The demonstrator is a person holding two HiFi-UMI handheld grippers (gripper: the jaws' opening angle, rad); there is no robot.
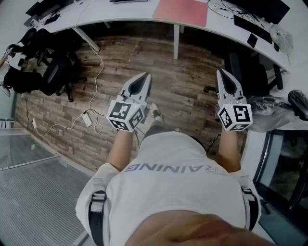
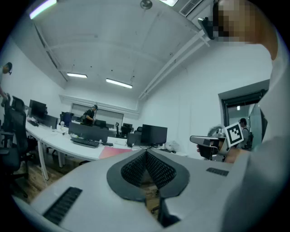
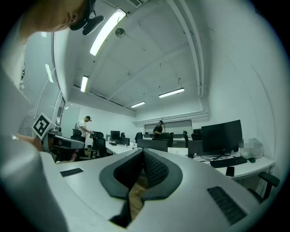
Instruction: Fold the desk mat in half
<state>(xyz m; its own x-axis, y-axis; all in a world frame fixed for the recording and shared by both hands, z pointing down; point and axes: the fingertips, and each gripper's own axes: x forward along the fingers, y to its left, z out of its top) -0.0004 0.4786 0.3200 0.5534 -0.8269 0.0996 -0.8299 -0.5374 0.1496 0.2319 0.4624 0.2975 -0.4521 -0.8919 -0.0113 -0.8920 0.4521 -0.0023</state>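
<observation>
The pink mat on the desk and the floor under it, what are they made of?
The pink desk mat looks like a soft, matte sheet, maybe leatherette or felt: it lies flat with no shine. The floor looks like wood or wood-look planks: brown boards with grain streaks and seams.

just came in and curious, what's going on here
A person holds a gripper in each hand, out in front and roughly level. The left gripper and right gripper both have their jaws together with nothing between them. The pink desk mat lies flat on the white desk ahead, touched by neither, so the folding has not begun.
</observation>
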